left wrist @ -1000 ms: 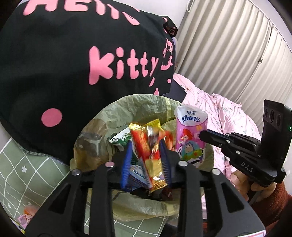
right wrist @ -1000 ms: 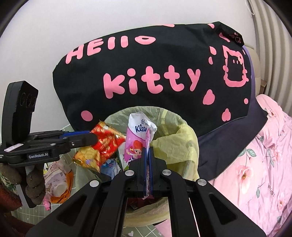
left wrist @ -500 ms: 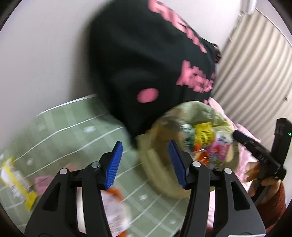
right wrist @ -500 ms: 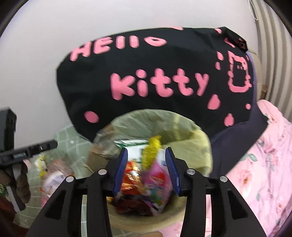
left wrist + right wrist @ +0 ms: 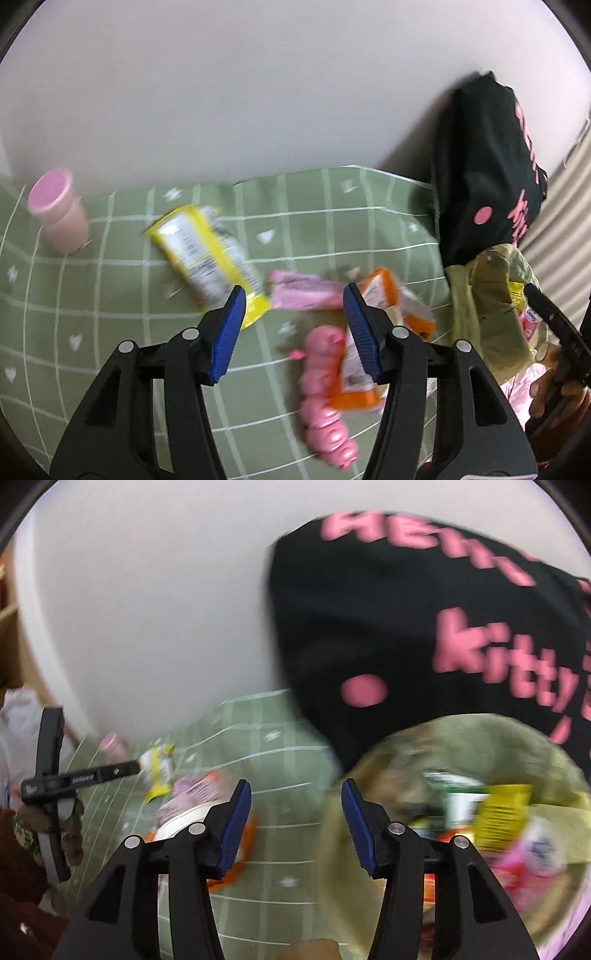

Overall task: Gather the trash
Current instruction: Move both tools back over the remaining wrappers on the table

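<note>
Green checked cloth [image 5: 110, 314], scattered wrappers [image 5: 207, 254]

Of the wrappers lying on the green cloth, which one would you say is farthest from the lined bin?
The yellow wrapper: it lies beyond the pink wrapper and orange packet, which sit closer to the bin.

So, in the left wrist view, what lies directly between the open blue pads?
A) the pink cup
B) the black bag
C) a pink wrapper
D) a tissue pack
C: the pink wrapper lies on the green cloth ahead of the left gripper, between its open pads.
</note>
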A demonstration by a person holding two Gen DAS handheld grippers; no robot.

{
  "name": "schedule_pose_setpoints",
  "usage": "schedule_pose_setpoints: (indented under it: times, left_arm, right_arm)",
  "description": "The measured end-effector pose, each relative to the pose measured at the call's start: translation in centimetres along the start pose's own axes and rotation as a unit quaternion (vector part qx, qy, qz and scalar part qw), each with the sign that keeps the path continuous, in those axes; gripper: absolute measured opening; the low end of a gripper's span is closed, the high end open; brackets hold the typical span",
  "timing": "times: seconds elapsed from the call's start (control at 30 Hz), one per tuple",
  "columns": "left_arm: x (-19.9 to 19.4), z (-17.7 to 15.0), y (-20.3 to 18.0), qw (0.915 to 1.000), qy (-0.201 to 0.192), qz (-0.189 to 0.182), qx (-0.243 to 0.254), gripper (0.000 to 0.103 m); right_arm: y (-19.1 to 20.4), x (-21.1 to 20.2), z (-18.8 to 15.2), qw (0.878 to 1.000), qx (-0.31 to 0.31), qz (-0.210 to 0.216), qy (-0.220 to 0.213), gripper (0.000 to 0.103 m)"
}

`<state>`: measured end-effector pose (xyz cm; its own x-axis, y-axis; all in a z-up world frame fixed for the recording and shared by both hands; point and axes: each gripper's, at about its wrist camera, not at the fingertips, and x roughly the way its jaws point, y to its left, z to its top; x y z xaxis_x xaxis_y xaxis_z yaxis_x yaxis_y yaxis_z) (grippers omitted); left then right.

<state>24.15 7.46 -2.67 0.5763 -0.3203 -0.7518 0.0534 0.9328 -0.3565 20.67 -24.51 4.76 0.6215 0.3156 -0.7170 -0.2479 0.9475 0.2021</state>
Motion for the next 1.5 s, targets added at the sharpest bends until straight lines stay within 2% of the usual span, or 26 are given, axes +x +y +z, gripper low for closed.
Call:
schedule_pose_setpoints:
  times: [0.13, 0.27, 0.33, 0.4, 0.6, 0.7, 0.8, 0.93, 1.0, 1.13, 1.23, 1.3, 1.33, 1.4, 1.47, 1.5]
  left_arm:
    - [-0.3, -1.3, 2.0, 0.9997, 0.005, 0.008, -0.021, 0.055]
    - [-0.4, -1.8, 3.8, 0.9993, 0.002, 0.013, -0.036, 0.056]
    - [-0.1, -1.5, 5.0, 0.9982, -0.004, 0.014, -0.059, 0.058]
    - [0.4, -0.9, 5.9, 0.9968, -0.007, 0.009, -0.08, 0.065]
    - [3.1, 1.1, 6.7, 0.9948, 0.004, 0.022, -0.1, 0.067]
    - [3.2, 2.0, 7.0, 0.9935, 0.004, 0.026, -0.111, 0.067]
    - [1.6, 2.0, 7.2, 0.995, -0.019, 0.035, -0.092, 0.067]
    - [-0.1, 0.9, 8.2, 0.9944, -0.033, 0.05, -0.087, 0.067]
    - [-0.7, 0.1, 9.0, 0.9933, -0.037, 0.057, -0.093, 0.067]
    - [-1.6, -0.8, 10.2, 0.9914, -0.044, 0.057, -0.109, 0.067]
    - [-1.8, -1.1, 10.6, 0.9912, -0.044, 0.054, -0.112, 0.067]
    - [-1.5, -1.1, 10.4, 0.9922, -0.04, 0.047, -0.108, 0.067]
    - [-1.3, -1.0, 10.3, 0.9927, -0.037, 0.042, -0.107, 0.067]
    - [-0.5, -0.7, 9.8, 0.9939, -0.028, 0.03, -0.102, 0.067]
    - [0.4, -0.2, 9.2, 0.9949, -0.021, 0.028, -0.095, 0.067]
    - [0.8, 0.2, 8.8, 0.9953, -0.019, 0.029, -0.09, 0.067]
  right_arm:
    - [3.4, 2.8, -0.8, 0.998, -0.025, 0.036, 0.036, 0.048]
    - [5.7, 3.9, -1.3, 0.997, -0.051, 0.042, 0.051, 0.048]
    - [6.2, 4.1, -1.1, 0.996, -0.059, 0.041, 0.051, 0.048]
    - [6.5, 4.4, -1.0, 0.996, -0.063, 0.04, 0.052, 0.048]
    - [7.7, 5.1, -0.5, 0.991, -0.104, 0.047, 0.069, 0.048]
    - [8.8, 6.5, 0.4, 0.985, -0.136, 0.058, 0.088, 0.048]
    - [10.2, 8.8, 1.8, 0.979, -0.162, 0.073, 0.1, 0.048]
    - [12.8, 13.1, 3.0, 0.962, -0.215, 0.121, 0.117, 0.048]
    - [13.8, 15.3, 3.2, 0.953, -0.242, 0.132, 0.125, 0.048]
    - [14.4, 19.4, 2.8, 0.938, -0.273, 0.144, 0.159, 0.042]
    - [13.7, 21.0, 1.7, 0.932, -0.279, 0.134, 0.19, 0.041]
    - [13.1, 21.1, 1.1, 0.93, -0.276, 0.136, 0.202, 0.037]
    - [12.9, 21.1, 1.1, 0.93, -0.272, 0.138, 0.204, 0.034]
    - [12.2, 20.9, 1.3, 0.935, -0.259, 0.124, 0.209, 0.019]
    - [11.4, 20.1, 1.7, 0.944, -0.24, 0.112, 0.199, 0.009]
    - [10.8, 19.4, 2.1, 0.95, -0.22, 0.114, 0.19, 0.007]
